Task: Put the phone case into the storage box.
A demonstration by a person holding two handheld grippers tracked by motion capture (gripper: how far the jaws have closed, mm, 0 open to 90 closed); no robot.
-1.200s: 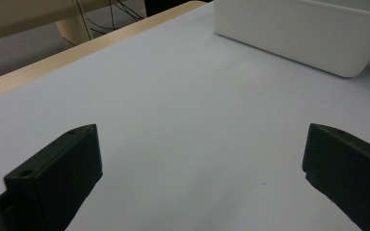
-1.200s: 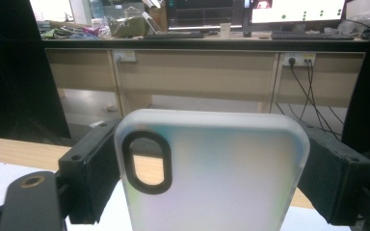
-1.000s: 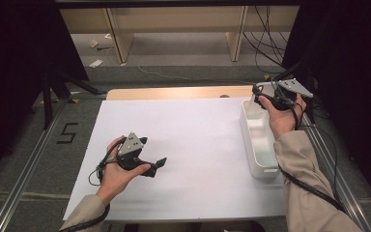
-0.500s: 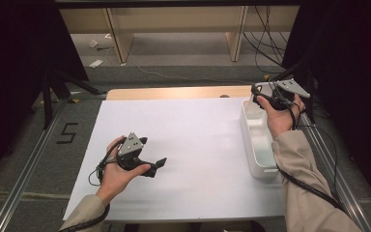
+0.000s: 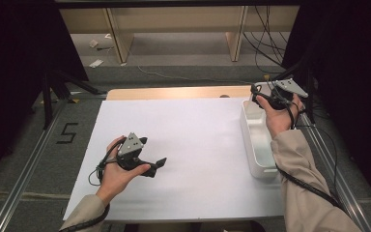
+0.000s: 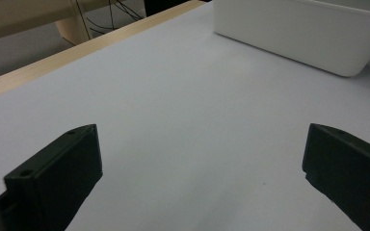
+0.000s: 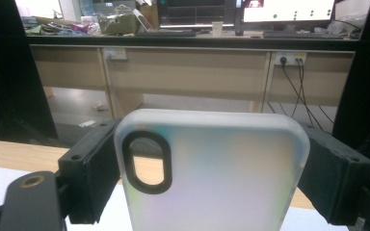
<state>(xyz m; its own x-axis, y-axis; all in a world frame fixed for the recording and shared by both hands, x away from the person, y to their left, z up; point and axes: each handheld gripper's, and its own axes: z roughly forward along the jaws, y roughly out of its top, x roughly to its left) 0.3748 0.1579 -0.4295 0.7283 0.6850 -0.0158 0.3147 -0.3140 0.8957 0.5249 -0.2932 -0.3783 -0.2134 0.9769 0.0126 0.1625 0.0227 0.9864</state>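
One phone case (image 7: 212,173), one bin (image 5: 257,140)

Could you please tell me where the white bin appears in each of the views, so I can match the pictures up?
High view: the white bin sits at the right edge of the white table, beside the person's right forearm.
Left gripper view: it lies at the top right, beyond the open left tool.
Right gripper view: I cannot make it out.
Shared landmark: the table's wooden far edge.
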